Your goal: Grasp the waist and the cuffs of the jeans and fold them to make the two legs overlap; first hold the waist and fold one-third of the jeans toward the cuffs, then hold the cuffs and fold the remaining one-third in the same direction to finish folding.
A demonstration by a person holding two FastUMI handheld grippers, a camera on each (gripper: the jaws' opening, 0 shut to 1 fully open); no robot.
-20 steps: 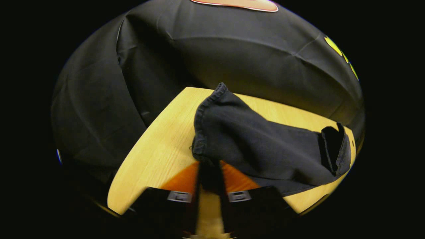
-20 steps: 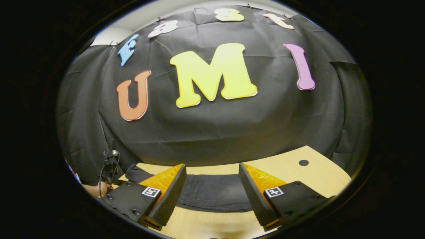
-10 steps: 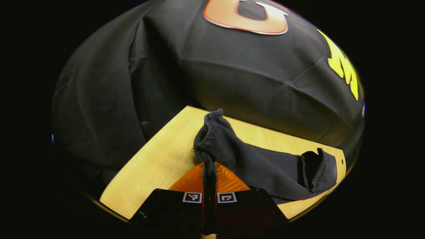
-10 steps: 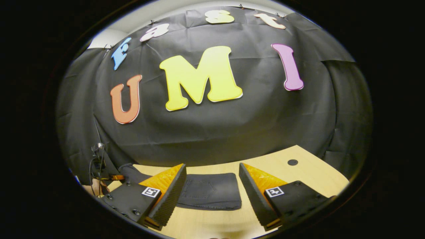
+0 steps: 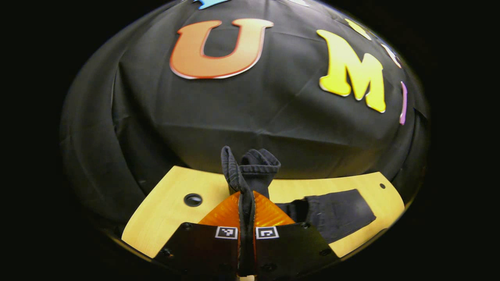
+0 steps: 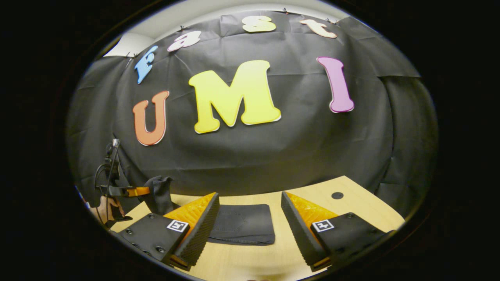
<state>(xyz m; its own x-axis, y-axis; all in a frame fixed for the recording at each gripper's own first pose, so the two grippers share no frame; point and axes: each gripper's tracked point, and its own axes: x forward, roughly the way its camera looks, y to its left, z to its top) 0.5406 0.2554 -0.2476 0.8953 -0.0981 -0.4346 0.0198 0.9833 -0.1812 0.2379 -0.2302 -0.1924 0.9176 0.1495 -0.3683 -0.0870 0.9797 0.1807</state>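
pale wooden bench [image 5: 168, 207] with rounded corners, set against the black cloth wall [image 5: 242, 109] of the booth; two dark round holes in its top, one near the left end [image 5: 193, 200] in the left gripper view, one toward the right end [image 6: 337, 195] in the right gripper view; dark grey denim jeans [image 5: 336, 212] lying on the bench, the folded waist part flat with a back pocket showing [image 6: 244, 224], the cuff end raised off the surface; in the left gripper view the cuffs [image 5: 254, 168] stand bunched and upright above the fingers, their stitched hems visible against the wall, while the rest of the cloth trails down to the right onto the bench; left tool [image 5: 246, 203] closed, both fingers pressed together on the cuff cloth, a narrow strip of denim running between them; the same tool appears at the left edge of the right gripper view [image 6: 129, 191], held by a person's hand [image 6: 105, 208], the raised cloth hanging from its tip beside the folded part; right tool [image 6: 250, 224] open, its two fingers spread wide apart and gripping nothing, hovering above the near edge of the bench with the folded waist part seen in the gap between them; a thin cable [image 6: 102, 173] loops at the rear of the left tool in the right gripper view.
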